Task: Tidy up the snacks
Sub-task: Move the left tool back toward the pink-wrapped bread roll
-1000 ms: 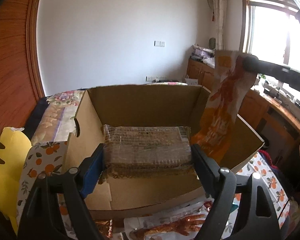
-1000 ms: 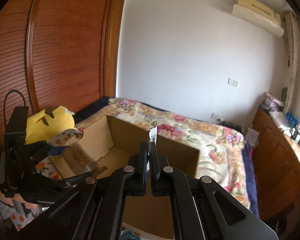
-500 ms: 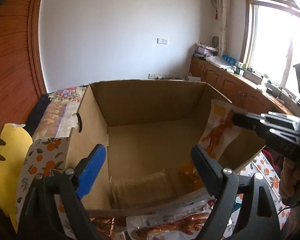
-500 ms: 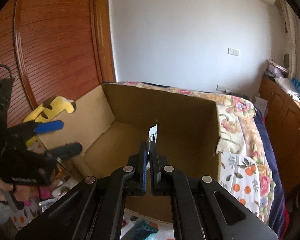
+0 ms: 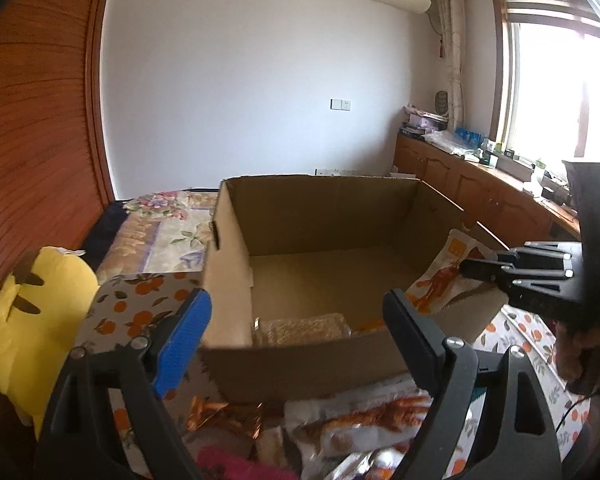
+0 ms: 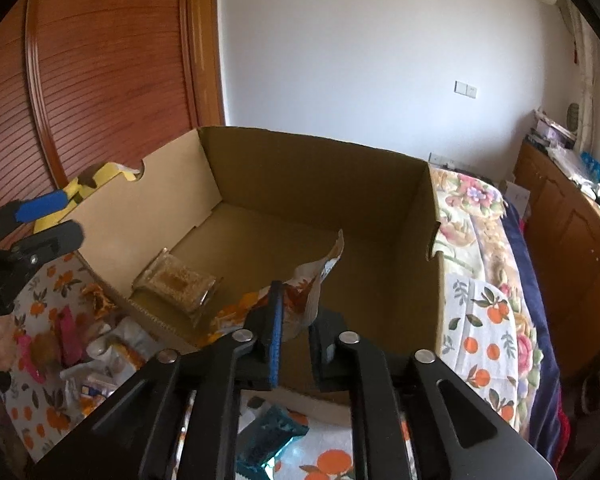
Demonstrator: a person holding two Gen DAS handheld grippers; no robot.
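Observation:
An open cardboard box (image 5: 323, 208) (image 6: 311, 168) sits on the bed. A clear packet of brown cake (image 5: 300, 330) (image 6: 176, 282) lies on its floor near the front wall. My left gripper (image 5: 296, 334) is open and empty, just outside the box's near wall. My right gripper (image 6: 298, 326) has its jaws slightly apart over the box's right wall. An orange-and-white snack pouch (image 6: 300, 288) (image 5: 439, 280) lies between and just beyond the fingers, leaning on the box's inner wall. I cannot tell if the fingers still touch it.
Loose snack packets lie on the orange-print cloth in front of the box: a white one with an orange picture (image 5: 363, 420), a copper foil one (image 5: 228, 420), a teal one (image 6: 272, 440). A yellow plush toy (image 5: 32, 312) sits left of the box.
My left gripper let go of the cake packet into the box and pulled back, open. My right gripper lowered the orange pouch into the box and its jaws have parted.

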